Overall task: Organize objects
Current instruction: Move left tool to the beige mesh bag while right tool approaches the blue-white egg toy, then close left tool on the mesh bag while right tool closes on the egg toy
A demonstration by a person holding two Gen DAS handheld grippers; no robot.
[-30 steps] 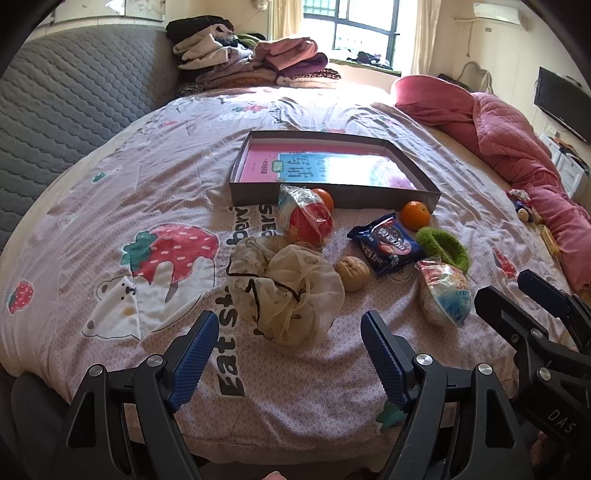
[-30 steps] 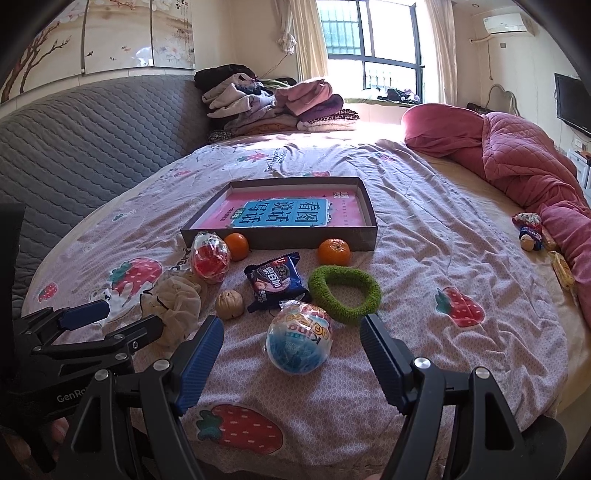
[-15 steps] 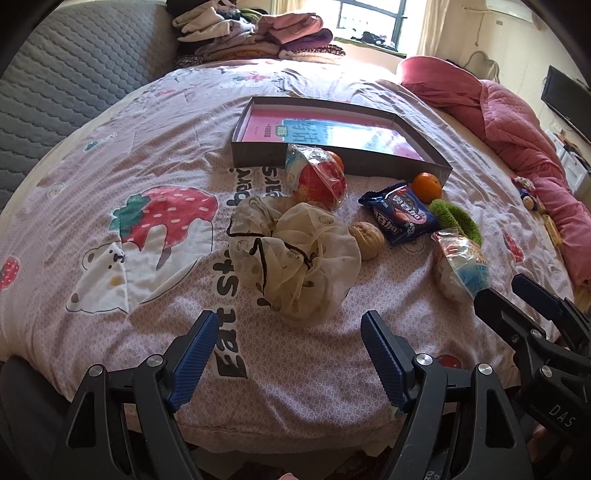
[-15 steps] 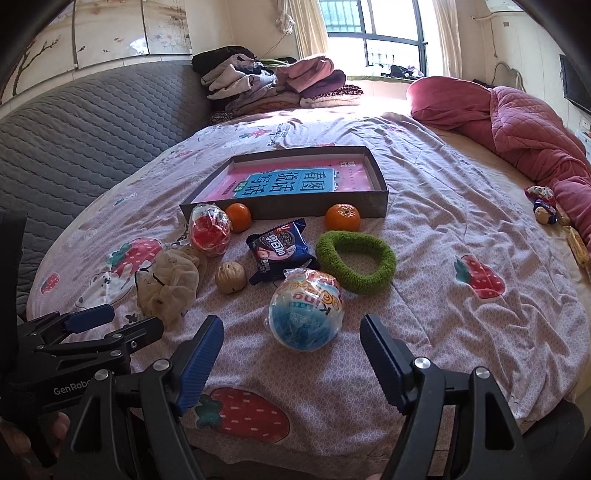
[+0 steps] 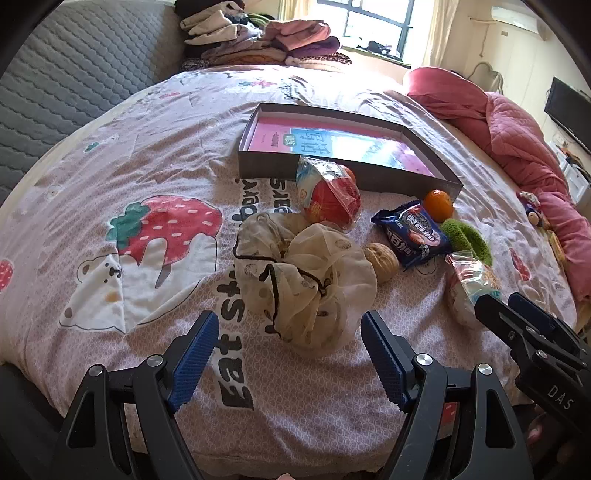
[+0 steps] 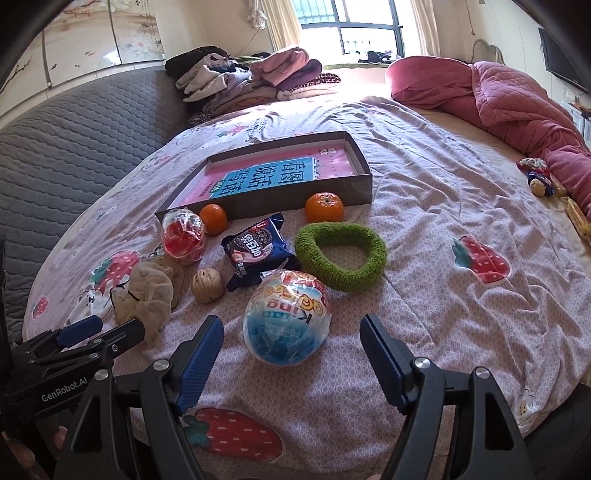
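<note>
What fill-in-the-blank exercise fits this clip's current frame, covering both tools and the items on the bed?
1. Both the left tool and the right tool are open and hold ____.
2. The blue-bottomed wrapped egg lies just ahead of the ____ tool.
3. The cream scrunchie lies just ahead of the ____ tool.
4. Inside the grey box lies a pink and blue ____.

Missing words: nothing; right; left; book

I see strong daylight pouring in from the window (image 6: 351, 33) at the far end, washing out the bedspread (image 5: 332, 85) beneath it. Near objects stay sharp with soft shadows. Fisheye bending curves the edges, and the corners go black.
</note>
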